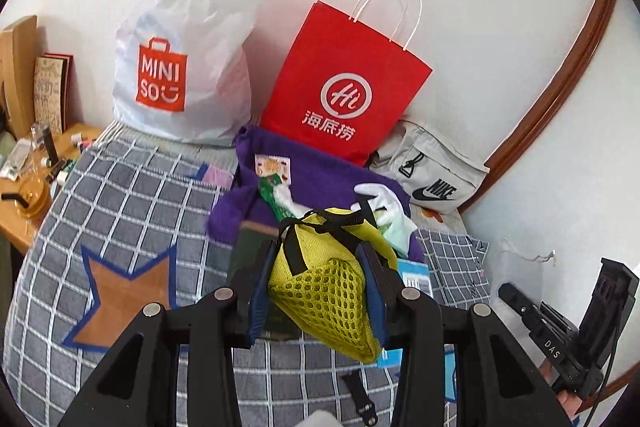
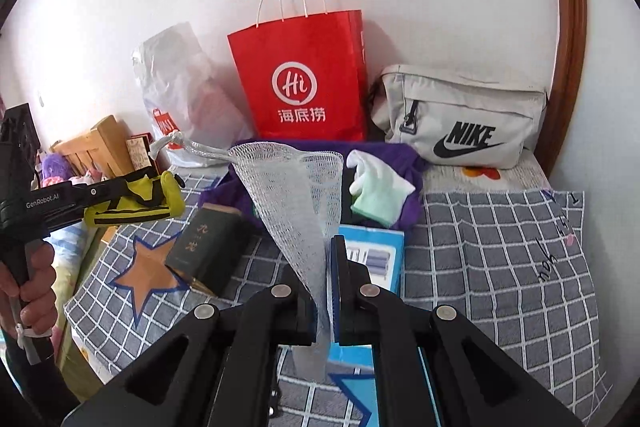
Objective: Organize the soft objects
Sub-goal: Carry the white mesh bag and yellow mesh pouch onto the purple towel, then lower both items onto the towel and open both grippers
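Observation:
My left gripper (image 1: 320, 267) is shut on a yellow mesh pouch (image 1: 326, 295) with black straps and holds it above the bed. My right gripper (image 2: 330, 267) is shut on the lower end of a white net bag (image 2: 288, 187). The net fans upward, and its drawstring trails left. Behind both lies a purple cloth (image 2: 400, 163) with white and mint socks (image 2: 380, 191) on it. A green and white item with a card (image 1: 274, 183) also rests on the cloth. In the right wrist view the left gripper with the pouch (image 2: 136, 201) is at the left, held by a hand (image 2: 36, 279).
A grey checked quilt (image 2: 500, 247) covers the bed. A dark box (image 2: 208, 247) and a blue packet (image 2: 372, 259) lie on it. Against the wall stand a white Miniso bag (image 1: 180, 47), a red paper bag (image 2: 304, 79) and a grey Nike bag (image 2: 460, 123). A cluttered wooden table (image 1: 24, 219) is left.

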`<state>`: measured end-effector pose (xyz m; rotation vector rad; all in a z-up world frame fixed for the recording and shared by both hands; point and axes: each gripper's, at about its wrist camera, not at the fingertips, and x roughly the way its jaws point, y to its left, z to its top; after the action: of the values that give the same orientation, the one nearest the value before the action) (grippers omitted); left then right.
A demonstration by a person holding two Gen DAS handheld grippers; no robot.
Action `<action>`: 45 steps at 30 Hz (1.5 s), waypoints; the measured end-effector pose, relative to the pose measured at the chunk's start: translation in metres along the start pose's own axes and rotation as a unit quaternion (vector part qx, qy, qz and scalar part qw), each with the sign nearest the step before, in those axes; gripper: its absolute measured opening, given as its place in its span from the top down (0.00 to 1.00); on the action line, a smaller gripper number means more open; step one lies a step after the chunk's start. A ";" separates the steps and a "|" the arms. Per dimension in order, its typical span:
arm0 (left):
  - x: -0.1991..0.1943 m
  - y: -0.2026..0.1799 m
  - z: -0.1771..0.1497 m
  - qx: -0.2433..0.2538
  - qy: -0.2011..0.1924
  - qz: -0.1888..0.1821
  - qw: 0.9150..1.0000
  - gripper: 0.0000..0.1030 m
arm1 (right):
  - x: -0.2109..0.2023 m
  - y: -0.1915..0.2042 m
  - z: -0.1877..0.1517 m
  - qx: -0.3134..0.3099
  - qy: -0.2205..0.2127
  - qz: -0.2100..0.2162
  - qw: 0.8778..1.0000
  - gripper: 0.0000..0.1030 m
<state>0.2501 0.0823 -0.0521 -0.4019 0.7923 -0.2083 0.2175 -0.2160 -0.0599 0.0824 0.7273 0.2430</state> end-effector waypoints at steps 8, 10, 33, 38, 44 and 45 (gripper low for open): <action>0.023 0.001 0.026 -0.004 0.004 0.011 1.000 0.62 | 0.036 -0.001 0.028 -0.002 0.000 0.006 1.000 0.95; 0.031 0.002 0.032 -0.005 0.007 0.016 1.000 0.62 | 0.046 -0.003 0.033 0.002 0.001 0.009 1.000 0.95; 0.137 0.014 0.084 -0.031 0.041 0.041 0.998 0.62 | 0.172 -0.010 0.091 0.003 0.048 0.037 0.998 0.93; 0.160 0.017 0.090 -0.030 0.052 0.045 0.997 0.62 | 0.202 -0.006 0.083 -0.009 0.079 0.049 0.996 0.93; 0.188 0.022 0.094 -0.039 0.063 0.044 0.996 0.62 | 0.231 -0.008 0.073 -0.001 0.116 0.057 0.992 0.93; 0.193 0.022 0.094 -0.039 0.064 0.044 0.996 0.62 | 0.235 -0.008 0.072 0.001 0.121 0.062 0.991 0.93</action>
<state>0.4515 0.0642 -0.1271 -0.4294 0.9446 -0.1227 0.4362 -0.1651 -0.1601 0.1008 0.9643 0.3752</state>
